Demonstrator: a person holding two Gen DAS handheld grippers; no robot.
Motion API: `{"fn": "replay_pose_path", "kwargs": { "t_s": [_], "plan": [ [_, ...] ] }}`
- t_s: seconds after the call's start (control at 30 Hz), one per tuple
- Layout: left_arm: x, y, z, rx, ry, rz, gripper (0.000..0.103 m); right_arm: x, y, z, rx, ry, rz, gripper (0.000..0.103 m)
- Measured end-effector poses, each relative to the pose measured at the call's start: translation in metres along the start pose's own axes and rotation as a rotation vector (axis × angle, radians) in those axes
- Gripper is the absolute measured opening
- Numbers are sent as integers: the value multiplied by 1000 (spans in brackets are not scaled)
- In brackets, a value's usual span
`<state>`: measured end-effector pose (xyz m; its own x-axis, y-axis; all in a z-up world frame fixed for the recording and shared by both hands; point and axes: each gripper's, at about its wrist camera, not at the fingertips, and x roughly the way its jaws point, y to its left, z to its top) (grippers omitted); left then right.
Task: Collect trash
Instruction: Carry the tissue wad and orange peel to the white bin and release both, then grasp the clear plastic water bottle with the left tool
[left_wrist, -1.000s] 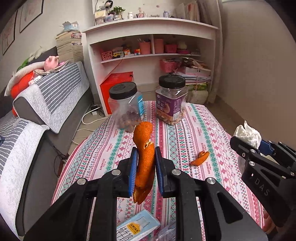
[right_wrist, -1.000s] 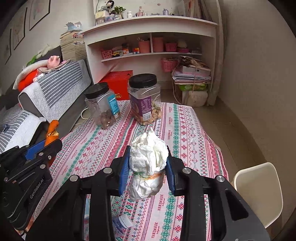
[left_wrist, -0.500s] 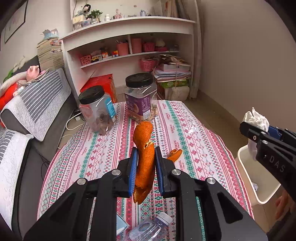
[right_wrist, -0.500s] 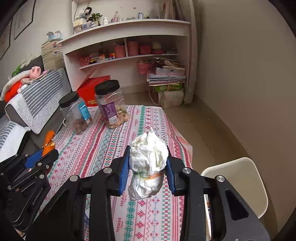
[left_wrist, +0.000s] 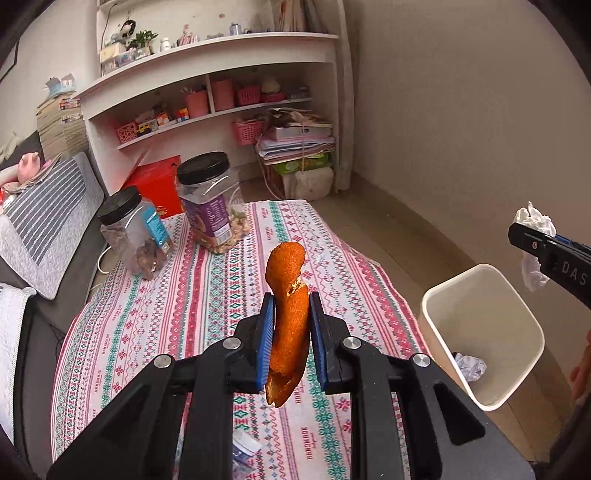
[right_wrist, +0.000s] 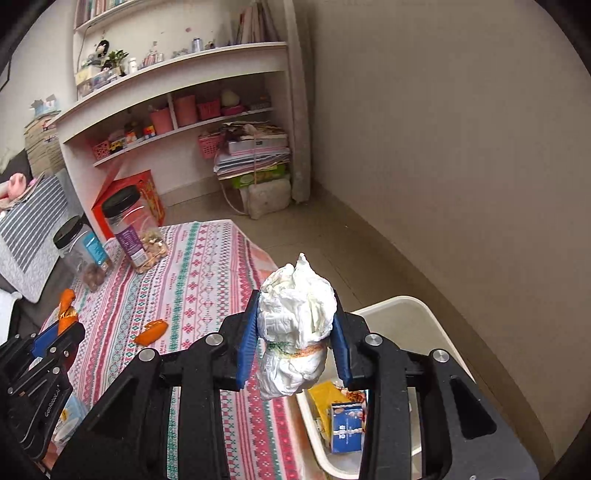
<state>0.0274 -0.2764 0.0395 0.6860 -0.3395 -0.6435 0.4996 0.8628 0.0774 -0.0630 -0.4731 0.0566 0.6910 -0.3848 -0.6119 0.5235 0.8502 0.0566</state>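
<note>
My left gripper (left_wrist: 291, 315) is shut on a long curl of orange peel (left_wrist: 286, 269), held upright above the patterned tablecloth (left_wrist: 207, 288). My right gripper (right_wrist: 295, 326) is shut on a crumpled white tissue wad (right_wrist: 295, 310), which hangs over the table's right edge beside the rim of the white trash bin (right_wrist: 406, 302). In the left wrist view the bin (left_wrist: 436, 295) stands on the floor right of the table, with the right gripper (left_wrist: 532, 242) and its tissue (left_wrist: 535, 221) above its far side. A second bit of orange peel (right_wrist: 151, 328) lies on the cloth.
Two black-lidded clear jars (left_wrist: 207, 199) (left_wrist: 135, 232) stand at the table's far end. The bin holds crumpled paper (left_wrist: 469, 365), a yellow wrapper and a blue carton (right_wrist: 345, 424). A grey striped sofa (left_wrist: 44, 221) runs along the left, with white shelves (left_wrist: 207, 62) behind.
Both grippers have swung to the right with their loads, from over the middle of the table toward its right edge. The white bin has come into both views.
</note>
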Motion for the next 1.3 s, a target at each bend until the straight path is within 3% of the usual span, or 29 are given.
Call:
{"fn": "replay_pose_path", "kwargs": {
  "t_s": [0.07,0.13,0.3,0.53,0.93,1.03,1.13,1.3],
  "plan": [
    [0,-13,2,13,-1,-19,20,-2,-18,0,29,-2,-30,38],
    [1,-27,3,27,-2,-36,20,-6,-39,0,69,-12,-67,61],
    [3,-65,2,71,-1,-77,20,-19,-90,-2,181,-37,-140,83],
    [10,-114,-3,131,29,-136,20,-40,-145,-7,332,-72,-192,92],
    [13,-186,6,158,72,-248,22,-53,-169,-5,417,-116,-216,95],
    [9,-194,13,141,76,-277,63,-58,-175,-7,433,-124,-230,96],
    [0,-192,17,133,52,-285,72,-60,-173,-6,429,-132,-254,96],
    [-8,-181,14,173,24,-222,75,-60,-158,-6,362,-119,-263,96]
  ]
}}
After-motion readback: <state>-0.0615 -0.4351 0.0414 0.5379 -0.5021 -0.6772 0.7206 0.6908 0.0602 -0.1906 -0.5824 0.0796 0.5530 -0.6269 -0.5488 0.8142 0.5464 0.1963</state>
